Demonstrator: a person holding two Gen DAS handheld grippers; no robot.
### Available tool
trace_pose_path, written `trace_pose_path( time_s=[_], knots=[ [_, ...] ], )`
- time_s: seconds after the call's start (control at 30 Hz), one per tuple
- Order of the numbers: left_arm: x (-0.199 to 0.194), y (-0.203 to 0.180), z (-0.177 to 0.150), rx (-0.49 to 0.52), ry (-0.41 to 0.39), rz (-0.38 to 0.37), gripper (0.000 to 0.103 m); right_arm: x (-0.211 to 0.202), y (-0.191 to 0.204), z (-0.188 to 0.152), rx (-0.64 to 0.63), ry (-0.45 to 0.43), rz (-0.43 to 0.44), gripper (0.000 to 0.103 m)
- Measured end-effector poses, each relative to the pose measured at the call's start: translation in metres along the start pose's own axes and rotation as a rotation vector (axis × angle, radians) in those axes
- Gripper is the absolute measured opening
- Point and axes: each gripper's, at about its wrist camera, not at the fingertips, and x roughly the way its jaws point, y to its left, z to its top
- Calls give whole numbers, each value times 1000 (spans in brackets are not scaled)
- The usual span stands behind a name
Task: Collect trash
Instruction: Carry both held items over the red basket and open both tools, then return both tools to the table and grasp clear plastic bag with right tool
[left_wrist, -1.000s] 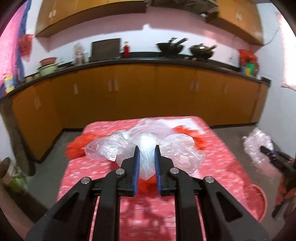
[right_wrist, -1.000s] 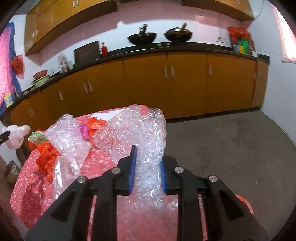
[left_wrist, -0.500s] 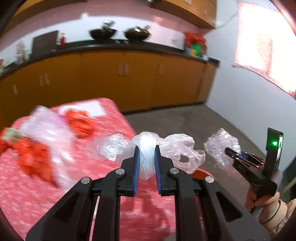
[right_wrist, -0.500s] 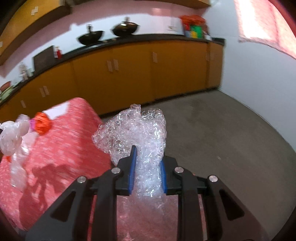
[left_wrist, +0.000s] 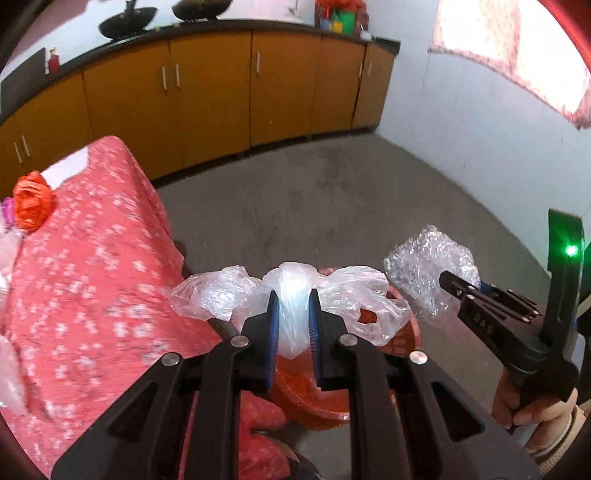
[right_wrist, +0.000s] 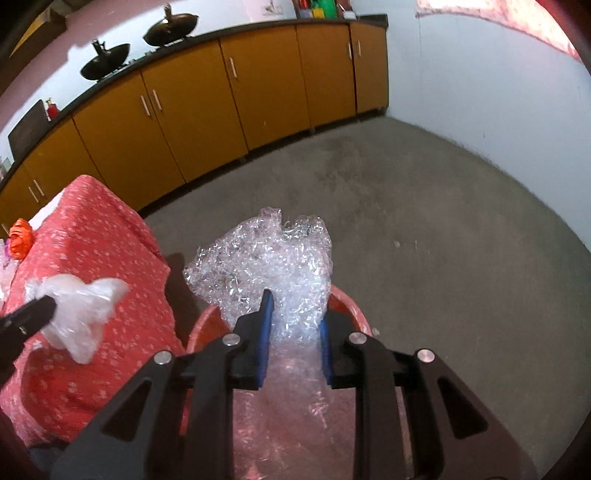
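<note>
My left gripper (left_wrist: 293, 295) is shut on a crumpled clear plastic bag (left_wrist: 354, 291), which it holds above a red basin (left_wrist: 317, 398) on the floor beside the table. To its right, my right gripper (left_wrist: 448, 280) is shut on a wad of bubble wrap (left_wrist: 424, 266). In the right wrist view the right gripper (right_wrist: 295, 299) pinches the bubble wrap (right_wrist: 258, 266) over the red basin (right_wrist: 201, 325), and the wrap trails down between the fingers. The left gripper (right_wrist: 40, 310) with its plastic bag (right_wrist: 81, 306) shows at the left, over the table's edge.
A table with a red flowered cloth (left_wrist: 92, 277) stands at the left, with an orange crumpled scrap (left_wrist: 31, 199) on its far side. Orange cabinets (left_wrist: 214, 92) line the back wall. Bare grey floor (right_wrist: 424, 221) runs to the white wall on the right. A hand (left_wrist: 532, 402) grips the right tool.
Both grippers have swung right, off the table, and dropped lower, each still holding its trash. The red basin on the floor now lies under them.
</note>
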Motion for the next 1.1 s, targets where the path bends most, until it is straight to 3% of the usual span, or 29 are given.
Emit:
trace_pose_path(
  time_s=[0.37, 0.63, 0.73, 0.97, 1.1],
  knots=[
    [20, -11, -2, 19, 78, -26, 15, 25, 5, 12, 31, 26, 41, 24],
    [27, -14, -1, 17, 116, -26, 16, 40, 3, 22, 61, 53, 109, 31],
    [39, -9, 5, 14, 127, -23, 19, 42, 2, 23, 74, 50, 123, 38],
    [47, -7, 3, -7, 147, -37, 24, 42, -1, 27, 91, 45, 116, 40],
    [47, -7, 4, -14, 144, -49, 34, 37, -5, 29, 94, 27, 93, 41]
  ],
)
